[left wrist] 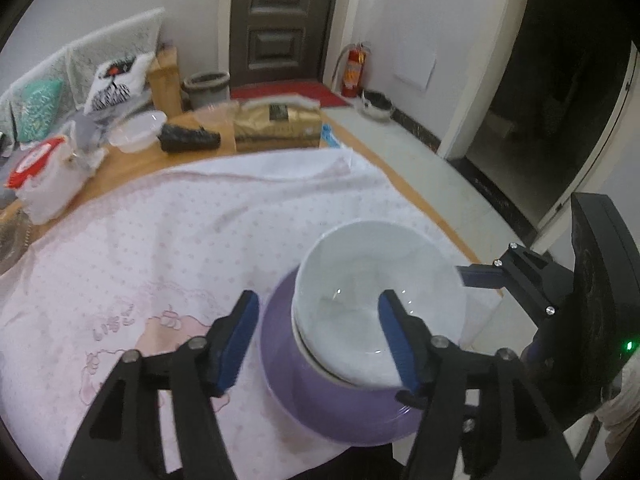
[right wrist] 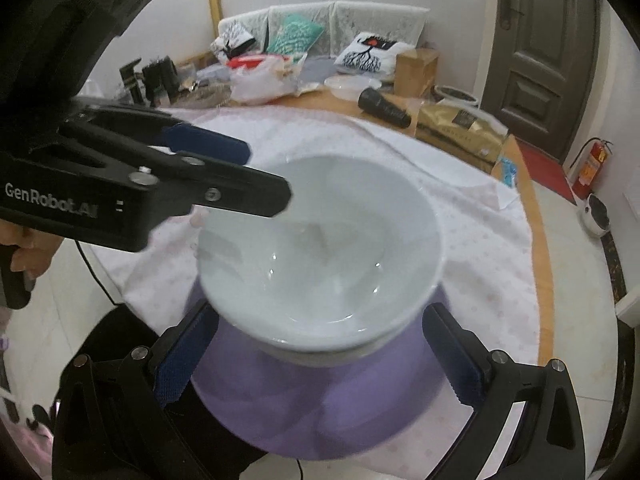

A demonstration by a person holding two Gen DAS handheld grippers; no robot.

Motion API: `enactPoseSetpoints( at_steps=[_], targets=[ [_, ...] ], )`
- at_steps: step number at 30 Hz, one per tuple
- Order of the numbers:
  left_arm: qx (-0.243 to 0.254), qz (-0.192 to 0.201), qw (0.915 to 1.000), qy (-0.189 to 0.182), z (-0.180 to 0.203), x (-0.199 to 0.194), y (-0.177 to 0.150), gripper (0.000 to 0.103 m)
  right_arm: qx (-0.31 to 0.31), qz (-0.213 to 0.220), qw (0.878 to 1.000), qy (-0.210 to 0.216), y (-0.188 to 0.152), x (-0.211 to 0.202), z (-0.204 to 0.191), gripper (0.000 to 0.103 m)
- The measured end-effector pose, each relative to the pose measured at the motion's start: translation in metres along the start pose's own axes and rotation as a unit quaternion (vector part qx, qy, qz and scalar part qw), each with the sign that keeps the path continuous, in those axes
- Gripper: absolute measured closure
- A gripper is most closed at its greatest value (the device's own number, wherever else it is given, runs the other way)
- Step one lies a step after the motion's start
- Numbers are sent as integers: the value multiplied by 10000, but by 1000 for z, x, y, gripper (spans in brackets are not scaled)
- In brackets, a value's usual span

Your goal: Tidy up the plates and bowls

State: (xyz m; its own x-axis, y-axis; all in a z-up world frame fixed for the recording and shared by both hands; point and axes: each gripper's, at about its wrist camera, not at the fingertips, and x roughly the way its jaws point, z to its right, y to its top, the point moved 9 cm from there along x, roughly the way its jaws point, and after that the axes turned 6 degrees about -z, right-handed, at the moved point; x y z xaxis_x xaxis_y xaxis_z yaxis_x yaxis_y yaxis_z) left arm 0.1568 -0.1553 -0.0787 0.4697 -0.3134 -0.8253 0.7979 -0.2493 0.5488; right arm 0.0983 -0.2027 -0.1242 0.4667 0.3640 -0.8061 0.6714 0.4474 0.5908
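White bowl (right wrist: 320, 256) nested on purple plate (right wrist: 320, 396), near right table edge, for compact stacking | left gripper (left wrist: 318, 338) spread, empty, right finger over bowl | right gripper (right wrist: 316, 356) spread, straddling stack, not pinching

dark door (left wrist: 280, 20), white walls (left wrist: 420, 20), sofa (right wrist: 340, 24)

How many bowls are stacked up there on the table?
2 for sure. The white bowl sits on top, nested in the purple bowl on the pink cloth. A thin white rim just under the top one may be another.
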Motion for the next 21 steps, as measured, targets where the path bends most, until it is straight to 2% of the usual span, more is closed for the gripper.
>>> enactPoseSetpoints(
  at_steps=[4, 5, 6, 10, 14, 16, 17, 19, 21],
  targets=[
    [-59, 421, 9989, 183, -4, -32, 0, 34, 19, 285, 9996, -86, 7, -26, -1, 3],
    [-116, 588, 9978, 296, -6, -43, 0, 27, 33, 395, 9991, -114, 10, -34, -1, 3],
    [-172, 762, 9961, 422, -9, -53, 0, 20, 41, 526, 9985, -138, 13, -43, -2, 3],
    [-365, 1330, 9865, 881, -20, -84, -7, 13, 60, 1127, 9934, -204, 24, -75, -9, 3],
    [-684, 1815, 9703, 1447, -36, -111, -19, 12, 131, 1802, 9831, -303, 35, -101, -17, 3],
    [-806, 1985, 9618, 1702, -43, -121, -24, 5, 147, 2112, 9767, -354, 39, -112, -20, 2],
    [-902, 2112, 9549, 1883, -48, -129, -27, 0, 161, 2234, 9739, -368, 41, -116, -22, 2],
    [-981, 2280, 9473, 2025, -52, -138, -33, 0, 205, 2461, 9684, -363, 45, -123, -25, 2],
    [-1030, 2359, 9432, 2100, -54, -145, -39, 0, 258, 2593, 9649, -332, 47, -127, -27, 2]
  ],
)
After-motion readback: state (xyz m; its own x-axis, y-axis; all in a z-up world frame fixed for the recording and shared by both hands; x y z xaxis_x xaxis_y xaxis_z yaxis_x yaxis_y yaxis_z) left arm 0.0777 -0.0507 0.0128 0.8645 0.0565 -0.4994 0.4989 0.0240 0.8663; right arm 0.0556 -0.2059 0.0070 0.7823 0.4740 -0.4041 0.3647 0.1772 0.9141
